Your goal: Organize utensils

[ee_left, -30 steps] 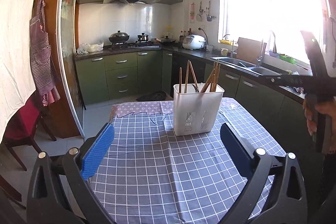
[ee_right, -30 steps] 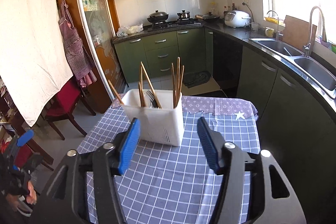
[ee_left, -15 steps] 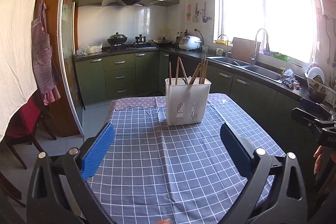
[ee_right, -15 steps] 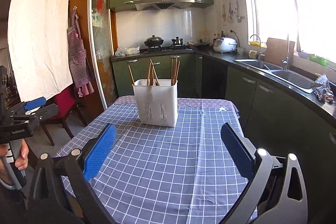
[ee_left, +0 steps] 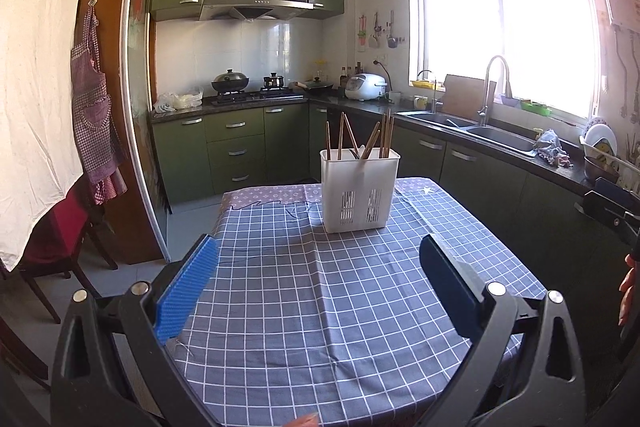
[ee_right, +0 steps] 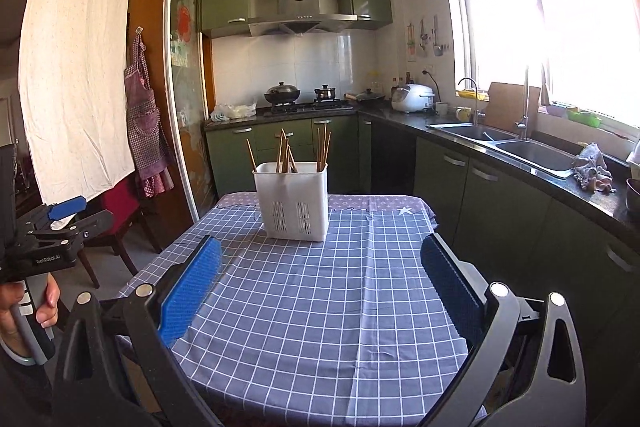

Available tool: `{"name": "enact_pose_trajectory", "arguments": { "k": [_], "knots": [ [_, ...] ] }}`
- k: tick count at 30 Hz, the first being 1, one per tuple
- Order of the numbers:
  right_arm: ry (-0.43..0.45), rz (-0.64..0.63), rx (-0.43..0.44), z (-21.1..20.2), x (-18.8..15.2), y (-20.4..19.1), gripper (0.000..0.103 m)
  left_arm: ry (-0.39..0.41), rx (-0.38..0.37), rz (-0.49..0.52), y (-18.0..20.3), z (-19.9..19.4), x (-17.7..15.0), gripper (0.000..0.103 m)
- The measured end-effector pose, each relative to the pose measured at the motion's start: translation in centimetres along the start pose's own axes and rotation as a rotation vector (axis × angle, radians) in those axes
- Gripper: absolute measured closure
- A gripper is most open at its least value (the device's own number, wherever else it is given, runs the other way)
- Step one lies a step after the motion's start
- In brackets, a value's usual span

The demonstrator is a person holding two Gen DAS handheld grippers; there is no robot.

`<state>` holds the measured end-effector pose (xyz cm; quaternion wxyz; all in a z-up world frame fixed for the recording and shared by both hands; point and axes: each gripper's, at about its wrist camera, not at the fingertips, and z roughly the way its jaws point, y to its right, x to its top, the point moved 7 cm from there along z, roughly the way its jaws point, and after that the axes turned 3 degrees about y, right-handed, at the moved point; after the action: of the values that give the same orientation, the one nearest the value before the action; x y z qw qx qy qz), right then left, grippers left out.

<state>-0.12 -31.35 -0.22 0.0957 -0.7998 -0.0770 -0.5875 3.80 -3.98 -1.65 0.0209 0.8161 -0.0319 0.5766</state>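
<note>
My tabletop (ee_right: 320,307), under its blue checked cloth, carries only the white holder (ee_right: 294,201), standing upright toward the far end with the chopsticks (ee_right: 286,151) poking out of it. My right tool (ee_right: 320,291) has just been spreading and hangs wide with nothing between its pads; my left tool (ee_left: 320,291) is spread and empty too. I judge the sorting done, both tools well apart from the holder. Next I'd only check for strays.

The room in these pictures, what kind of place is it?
Most likely a home kitchen: a gas stove with pots under a range hood, a double sink, and green cabinets.
</note>
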Motion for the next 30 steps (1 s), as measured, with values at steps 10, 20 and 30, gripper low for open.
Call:
{"name": "enact_pose_trajectory", "arguments": {
  "k": [10,20,30],
  "knots": [
    [-0.013,-0.009,0.005,0.8,0.2,-0.5,0.005,-0.008,0.005,0.006,0.3,-0.1,-0.2,0.007],
    [-0.017,-0.017,0.007,1.2,0.2,-1.0,0.005,-0.018,-0.011,-0.008,0.2,0.0,-0.4,0.007],
    [-0.033,-0.021,0.008,2.2,0.1,-1.3,0.005,-0.026,-0.007,-0.01,0.1,0.2,-0.5,0.007]
  ]
}}
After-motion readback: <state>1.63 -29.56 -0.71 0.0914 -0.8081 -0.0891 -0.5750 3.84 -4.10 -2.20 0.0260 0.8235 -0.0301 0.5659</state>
